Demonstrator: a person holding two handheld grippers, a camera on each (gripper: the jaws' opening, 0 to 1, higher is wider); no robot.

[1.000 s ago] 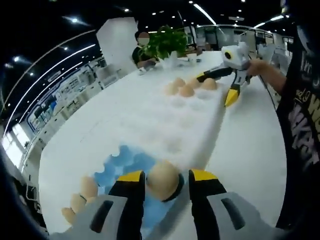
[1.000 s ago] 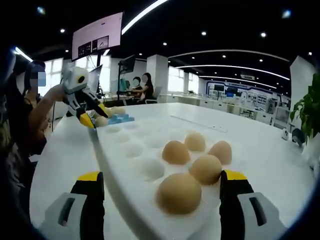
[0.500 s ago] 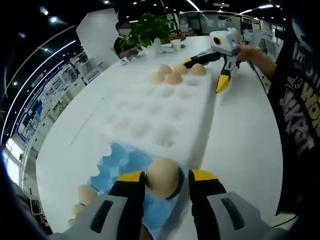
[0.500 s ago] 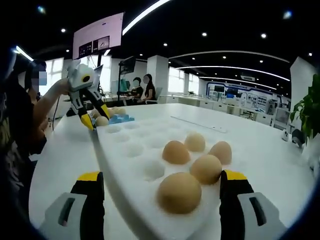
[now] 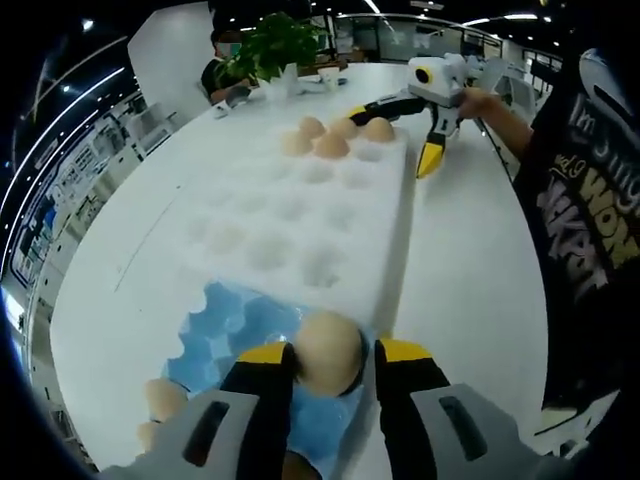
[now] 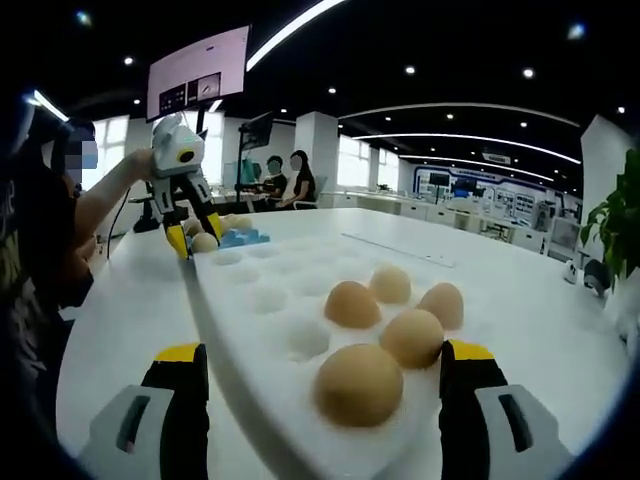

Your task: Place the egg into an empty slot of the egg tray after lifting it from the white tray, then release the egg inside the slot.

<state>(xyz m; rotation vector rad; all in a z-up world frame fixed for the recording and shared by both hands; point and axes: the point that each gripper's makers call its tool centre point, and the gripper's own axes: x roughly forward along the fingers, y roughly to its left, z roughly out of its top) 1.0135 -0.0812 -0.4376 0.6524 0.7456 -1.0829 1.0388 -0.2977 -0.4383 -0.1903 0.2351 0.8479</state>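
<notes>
My left gripper (image 5: 331, 353) is shut on a tan egg (image 5: 326, 340), holding it above the blue egg tray (image 5: 235, 330). That tray has eggs (image 5: 164, 398) in its near slots. Past it lies the long white tray (image 5: 300, 215), with several eggs (image 5: 330, 143) at its far end. My right gripper (image 5: 395, 135) stands open there, one jaw on each side of the white tray's far corner. In the right gripper view the right gripper (image 6: 322, 355) is spread wide around the tray's (image 6: 250, 330) end and nearest egg (image 6: 358, 385). The left gripper (image 6: 197, 238) holds its egg (image 6: 204, 242) over the blue tray (image 6: 242, 237).
Both trays rest on a big white table (image 5: 480, 270). A person in a dark printed shirt (image 5: 590, 210) stands at its right edge. A potted plant (image 5: 272, 45) and small items sit at the far end. People sit at desks (image 6: 285, 185) in the background.
My left gripper has risen and tipped more upright with the egg still held, so more of the blue tray shows beneath it. The right gripper has stayed open at the white tray's end.
</notes>
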